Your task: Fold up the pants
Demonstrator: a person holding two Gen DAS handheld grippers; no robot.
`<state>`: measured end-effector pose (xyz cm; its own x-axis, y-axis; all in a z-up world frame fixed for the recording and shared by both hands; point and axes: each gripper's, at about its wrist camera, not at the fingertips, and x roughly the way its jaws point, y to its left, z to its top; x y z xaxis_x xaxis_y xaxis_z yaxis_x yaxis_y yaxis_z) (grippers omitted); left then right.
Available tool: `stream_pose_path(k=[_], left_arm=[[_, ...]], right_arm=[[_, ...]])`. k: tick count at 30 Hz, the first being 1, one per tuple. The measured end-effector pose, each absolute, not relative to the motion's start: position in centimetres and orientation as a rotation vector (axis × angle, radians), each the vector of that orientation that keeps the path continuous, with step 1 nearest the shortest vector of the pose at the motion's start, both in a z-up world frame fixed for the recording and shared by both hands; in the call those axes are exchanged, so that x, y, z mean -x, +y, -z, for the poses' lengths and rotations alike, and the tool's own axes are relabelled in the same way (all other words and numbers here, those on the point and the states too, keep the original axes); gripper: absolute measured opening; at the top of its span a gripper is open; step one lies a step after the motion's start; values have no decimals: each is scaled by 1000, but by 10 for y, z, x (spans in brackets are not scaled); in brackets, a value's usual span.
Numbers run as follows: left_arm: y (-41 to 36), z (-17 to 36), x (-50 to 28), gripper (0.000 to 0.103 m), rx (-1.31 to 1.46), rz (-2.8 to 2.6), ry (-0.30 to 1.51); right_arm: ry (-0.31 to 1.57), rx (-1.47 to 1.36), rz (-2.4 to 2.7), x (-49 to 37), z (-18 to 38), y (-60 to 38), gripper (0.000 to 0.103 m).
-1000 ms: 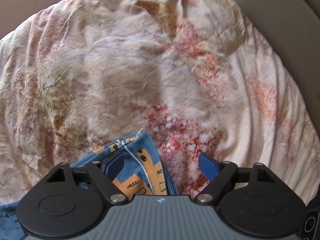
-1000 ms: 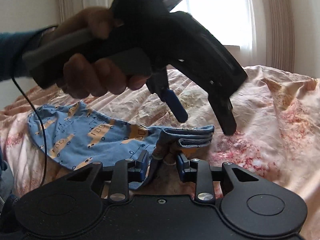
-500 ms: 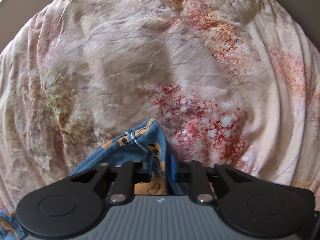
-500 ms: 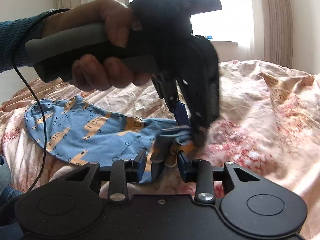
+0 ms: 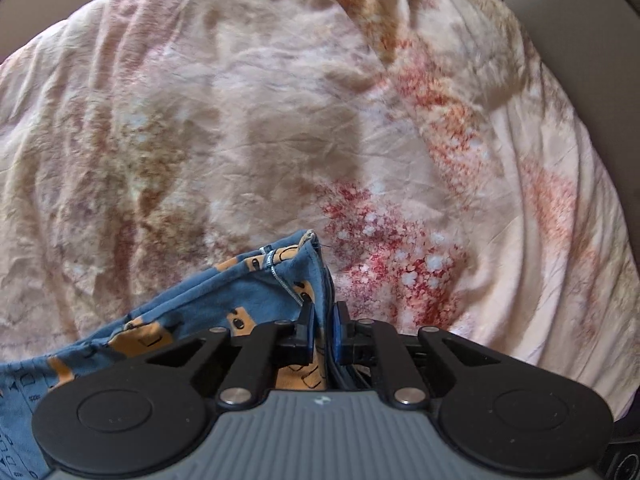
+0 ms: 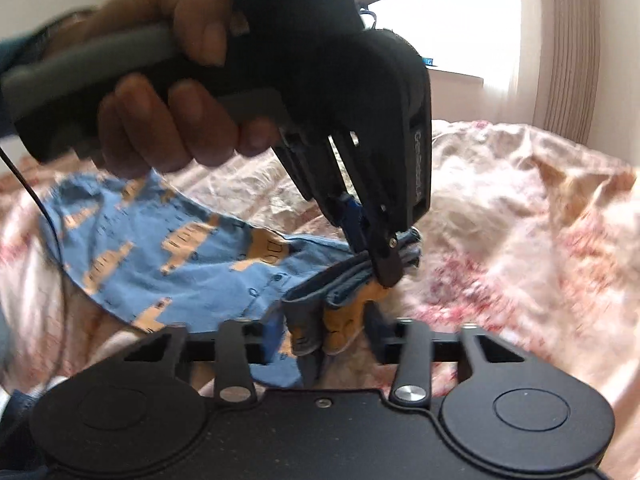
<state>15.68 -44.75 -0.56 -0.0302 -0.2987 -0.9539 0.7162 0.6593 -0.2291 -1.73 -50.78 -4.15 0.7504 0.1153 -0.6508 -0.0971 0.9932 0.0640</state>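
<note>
The blue pants (image 6: 180, 248) with orange vehicle prints lie spread on the bed, one end bunched up near both grippers. In the left wrist view my left gripper (image 5: 323, 320) points steeply down. Its jaws are closing, pads pinched on a raised fold of the pants (image 5: 240, 292). From the right wrist view, a hand (image 6: 160, 120) holds the left gripper (image 6: 380, 268), which clamps the far side of the bunch. My right gripper (image 6: 324, 330) sits just below it, jaws closing, the thick bunched fold filling the gap between its pads.
A crumpled peach bedsheet (image 5: 280, 120) with red flower patches covers the bed all around. A beige padded edge (image 5: 580, 60) borders it at the upper right. A bright window (image 6: 460, 20) and curtain (image 6: 560, 60) stand behind. A black cable (image 6: 40, 208) hangs at left.
The left gripper, wide open above the pants' end a second ago, came down and shut on the fold, which now stands raised. The right jaws widened briefly, then narrowed on the bunch.
</note>
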Motion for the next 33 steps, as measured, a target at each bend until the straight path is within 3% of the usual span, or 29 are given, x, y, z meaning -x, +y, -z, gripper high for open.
stream_pose_path(k=[4, 16, 26, 33], left_arm=[[-429, -6, -161, 9, -311, 848, 1362], [-272, -54, -169, 9, -79, 886, 1185], [-142, -23, -187, 9, -4, 773, 1146], [-80, 27, -198, 9, 88, 720, 1150]], right_arm=[[722, 44, -109, 17, 31, -493, 17], [648, 423, -260, 7, -13, -381, 16], [624, 725, -457, -11, 4, -250, 15], [647, 746, -512, -28, 46, -190, 14]])
